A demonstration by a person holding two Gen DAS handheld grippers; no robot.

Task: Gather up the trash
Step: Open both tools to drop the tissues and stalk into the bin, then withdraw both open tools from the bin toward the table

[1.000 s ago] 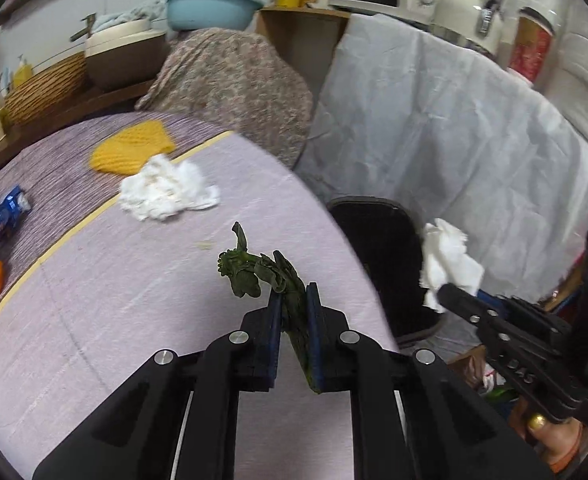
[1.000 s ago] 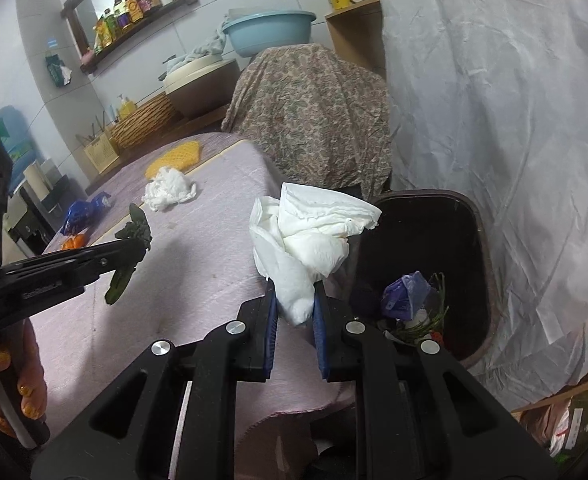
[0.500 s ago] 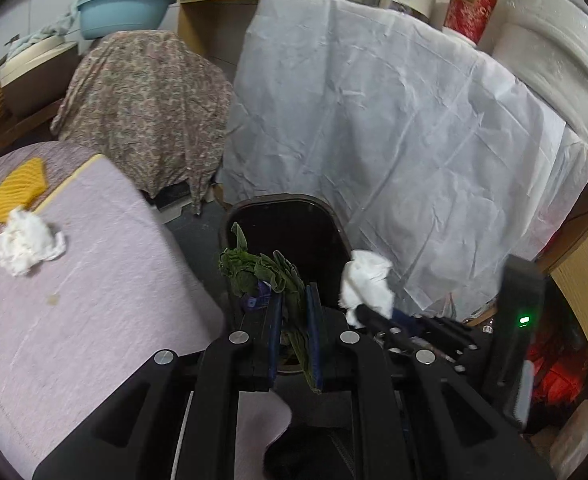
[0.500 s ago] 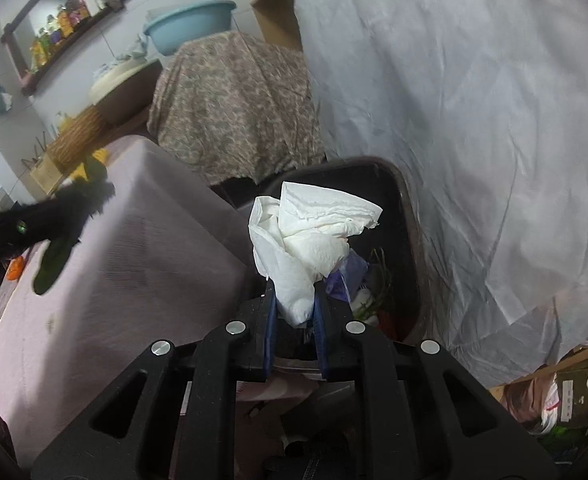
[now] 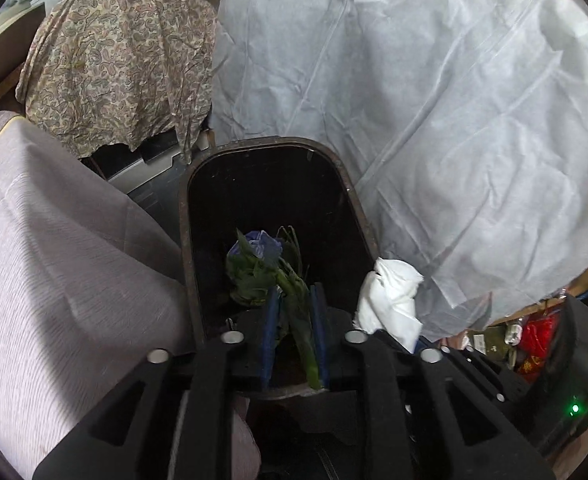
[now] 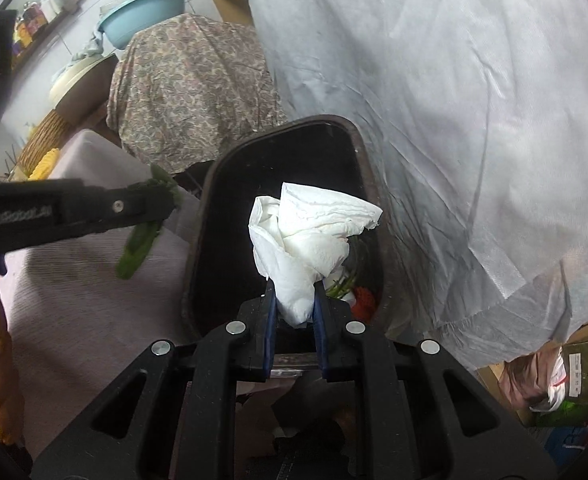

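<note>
**Both grippers hanging over the bin with trash in them**

The left gripper (image 5: 294, 312) is pinching a limp green vegetable scrap (image 5: 290, 296) between its blue pads, jaws squeezed in on the stem, leafy end poking out toward 12 o'clock. It's hovering right over the open mouth of the dark trash bin (image 5: 192, 248). Down in the bin, just past the leaf, there's a crumpled blue wrapper (image 5: 260, 244) sitting among more greens.

The right gripper (image 6: 295, 300) is clamping a wadded white tissue (image 6: 313, 240), the wad puffing out toward 12 o'clock above the pads. It's also sitting over the bin, and at about 4 o'clock from the tissue some orange bits (image 6: 363, 300) and green stems are showing at the bottom.

From the right wrist view the left gripper is coming in from 9 o'clock with the scrap dangling off it. From the left wrist view the tissue is showing at 3 o'clock of the scrap.

Outward: lilac tablecloth (image 5: 54, 260) at 9 o'clock of the bin, paisley cloth (image 5: 114, 60) at 11 o'clock, big white sheet (image 5: 433, 120) draping from 12 to 3 o'clock, blue basin (image 6: 142, 12) up on a counter behind the paisley cloth
</note>
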